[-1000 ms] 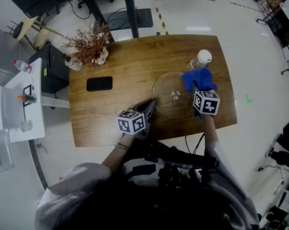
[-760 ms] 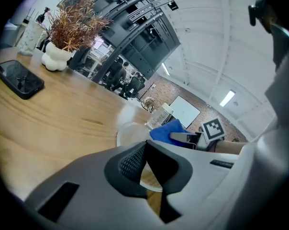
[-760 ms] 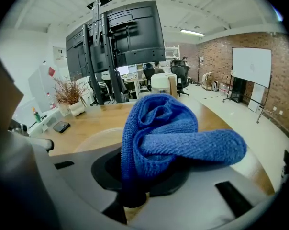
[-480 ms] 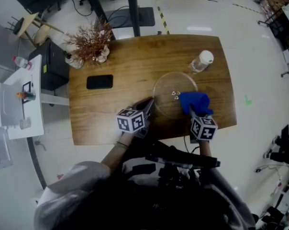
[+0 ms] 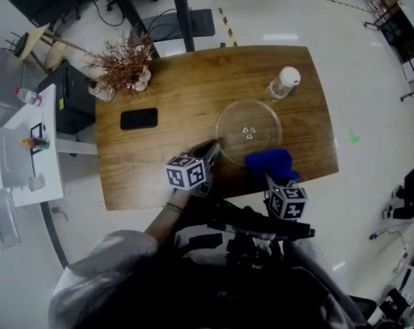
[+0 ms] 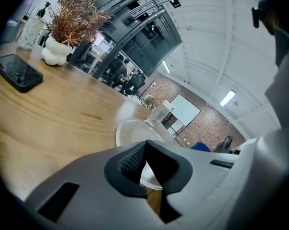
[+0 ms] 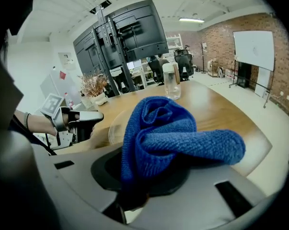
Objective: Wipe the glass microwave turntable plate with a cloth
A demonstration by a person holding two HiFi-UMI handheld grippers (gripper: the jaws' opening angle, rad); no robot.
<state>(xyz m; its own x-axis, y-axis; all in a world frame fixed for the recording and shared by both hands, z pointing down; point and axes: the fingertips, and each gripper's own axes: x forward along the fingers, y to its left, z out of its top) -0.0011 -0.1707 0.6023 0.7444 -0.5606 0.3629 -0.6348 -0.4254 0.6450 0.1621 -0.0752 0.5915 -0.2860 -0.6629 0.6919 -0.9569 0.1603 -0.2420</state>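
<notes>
**WIPE UNDER WAY: COMPLETION NOT CONFIRMED**

**Head view.** Found plate (image 5: pixel 249 132) flat on the right half of the tabletop (image 5: pixel 186 91), closer to the near edge than the far. Noted bottle (image 5: pixel 284 82) just beyond it toward the far right corner. Noted left gripper (image 5: pixel 214 151) at the near-left rim. Noted right gripper (image 5: pixel 272 179) carrying cloth (image 5: pixel 271 163) over the near-right rim, by the near edge. Cannot tell whether cloth touches glass.

**Left gripper view.** Observed jaws drawn narrow, nipping the plate rim. Judged a steadying hold.

**Right gripper view.** Observed jaws clamped on the bunched cloth, with plate ahead and to the left.

**Assessment.** Judged to be mid-wipe, at the end of a stroke. Saw most of the glass uncovered and no smears or wet marks, so cannot determine the share cleaned. Presumed remaining: further passes, then release.
</notes>
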